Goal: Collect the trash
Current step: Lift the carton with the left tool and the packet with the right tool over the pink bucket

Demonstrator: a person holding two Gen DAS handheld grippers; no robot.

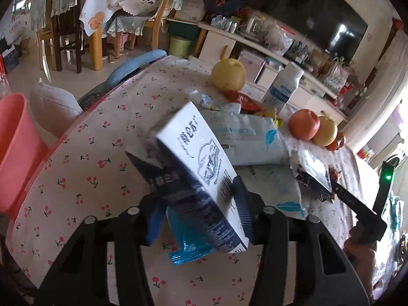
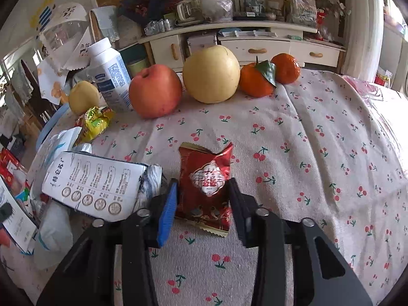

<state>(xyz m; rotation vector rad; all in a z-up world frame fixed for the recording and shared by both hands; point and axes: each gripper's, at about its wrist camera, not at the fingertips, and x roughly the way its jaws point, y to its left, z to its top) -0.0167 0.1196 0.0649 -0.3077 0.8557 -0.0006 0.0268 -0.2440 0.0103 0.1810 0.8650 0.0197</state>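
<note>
The left gripper [image 1: 196,204] clamped a tilted carton [image 1: 193,163], the right gripper [image 2: 202,199] straddled a red wrapper [image 2: 206,186], jaws apart, and that carton could slip.

Cherry-print tablecloth [image 2: 318,153] covers the table. Apple [image 2: 155,90] sits at the cloth's far edge. Big pear [image 2: 211,74] just right of the apple, touching or nearly so. Leafy orange [image 2: 256,80] right of the pear, second orange [image 2: 285,68] beside it. White bottle [image 2: 108,74] upright just left of the apple, small pear [image 2: 83,97] left of the bottle. Cabinet [image 2: 255,48] with drawers behind the apple, clutter on top. In the left view, pink bin [image 1: 12,148] stands off the table, far left of the apple [image 1: 304,124]; wooden chairs [image 1: 63,30] beyond it; TV [image 1: 313,12] above the cabinet.
</note>
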